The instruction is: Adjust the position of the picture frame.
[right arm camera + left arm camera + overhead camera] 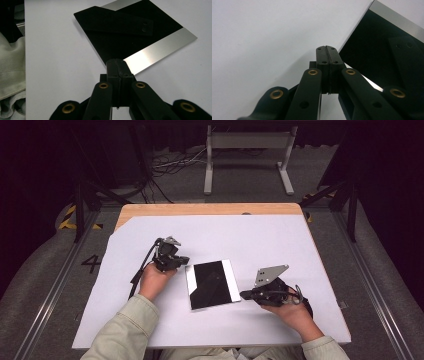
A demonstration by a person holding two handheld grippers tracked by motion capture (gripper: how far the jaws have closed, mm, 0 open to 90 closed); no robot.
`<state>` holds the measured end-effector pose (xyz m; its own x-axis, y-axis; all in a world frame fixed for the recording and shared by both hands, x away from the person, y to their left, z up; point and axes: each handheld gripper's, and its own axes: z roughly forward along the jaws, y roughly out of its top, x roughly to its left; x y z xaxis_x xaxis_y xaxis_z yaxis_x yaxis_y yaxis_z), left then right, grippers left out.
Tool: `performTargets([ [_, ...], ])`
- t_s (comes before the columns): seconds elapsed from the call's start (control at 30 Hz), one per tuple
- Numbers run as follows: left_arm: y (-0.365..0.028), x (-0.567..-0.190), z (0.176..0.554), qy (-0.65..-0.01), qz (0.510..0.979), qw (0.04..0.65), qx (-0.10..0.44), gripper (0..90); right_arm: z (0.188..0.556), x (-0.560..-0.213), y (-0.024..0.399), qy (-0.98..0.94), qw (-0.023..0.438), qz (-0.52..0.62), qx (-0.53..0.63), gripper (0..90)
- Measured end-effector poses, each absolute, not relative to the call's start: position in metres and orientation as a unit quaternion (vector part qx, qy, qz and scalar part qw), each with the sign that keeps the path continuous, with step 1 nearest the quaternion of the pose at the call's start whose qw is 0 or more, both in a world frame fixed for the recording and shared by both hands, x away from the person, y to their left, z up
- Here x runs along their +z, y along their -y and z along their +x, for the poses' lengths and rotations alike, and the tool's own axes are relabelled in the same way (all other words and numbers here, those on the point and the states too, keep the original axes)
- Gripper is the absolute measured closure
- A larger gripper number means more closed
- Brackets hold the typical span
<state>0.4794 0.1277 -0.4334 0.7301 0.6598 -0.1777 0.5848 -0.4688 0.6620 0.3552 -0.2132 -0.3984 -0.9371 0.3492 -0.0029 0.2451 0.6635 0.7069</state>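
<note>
Black and pressed together, the jaws of the left gripper [327,47] are fully closed and hold nothing; in the left gripper view their tips stand at the edge of the mirror plate [384,47], near one of its corners, but I cannot tell if they touch it. The right gripper [117,61] is also closed with nothing between its jaws, and in the right gripper view its tips stand at the corner of the mirror plate [140,32], just beside the bright strip along that side.

In the high view the mirror plate [212,283] lies flat on the white sheet [250,237], between the two grippers. It is a dark, shiny rectangle with a bright silver strip on two opposite sides. The left gripper [186,262] is at the plate's far left corner, and the person's left hand [155,279] holds it from the left of the plate. The right gripper [244,295] is at the plate's near right corner, with the right hand [292,310] to the right of the plate. The grey three-cornered plate [269,273] stands up on the right gripper.

The white sheet covers most of the wooden table [210,209], whose bare edge shows beyond the mirror plate. Pale sleeves [127,332] come in nearer than the plate.
</note>
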Motion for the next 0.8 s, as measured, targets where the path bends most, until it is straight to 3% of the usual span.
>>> performTargets([
  [0.8, -0.1268, -0.4413, 0.4840, -0.376, 0.859, 0.345, 0.042, 90.0, 0.3487, -0.3910, 0.2068, -0.909, 0.055, 0.140, 0.388, 89.7],
])
